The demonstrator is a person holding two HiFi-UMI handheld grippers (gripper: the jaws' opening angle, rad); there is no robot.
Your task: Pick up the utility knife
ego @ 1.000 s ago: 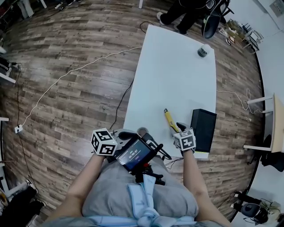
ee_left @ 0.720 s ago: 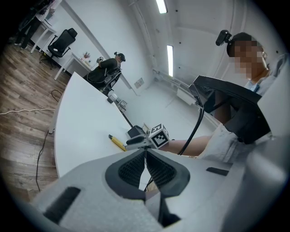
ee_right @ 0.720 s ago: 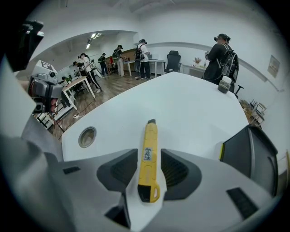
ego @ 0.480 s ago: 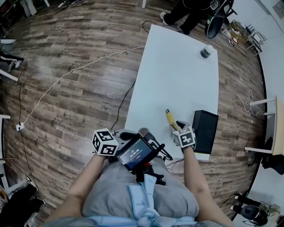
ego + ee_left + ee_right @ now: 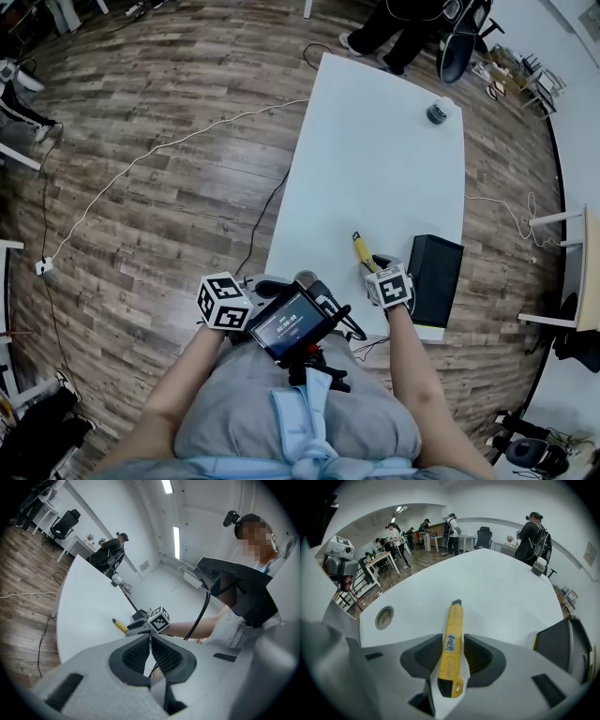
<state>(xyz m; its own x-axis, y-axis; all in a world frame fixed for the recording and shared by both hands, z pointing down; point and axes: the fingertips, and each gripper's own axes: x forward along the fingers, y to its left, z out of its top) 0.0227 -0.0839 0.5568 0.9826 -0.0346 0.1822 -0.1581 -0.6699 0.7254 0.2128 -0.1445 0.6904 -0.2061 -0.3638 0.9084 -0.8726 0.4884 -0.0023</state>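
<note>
1. The tabletop is carrying the knife near the person's edge.
2. The left hand-held gripper is idling, its jaws together and empty.
3. The right hand-held gripper is straddling the knife with its jaws apart; clamping and lifting are apparently remaining.
4. The knife is lying flat between those jaws.

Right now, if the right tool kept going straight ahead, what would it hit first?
The yellow utility knife: it already lies between the jaws of the right tool, pointing the same way. Beyond it the white table looks bare along that line, though depth is hard to judge.
</note>
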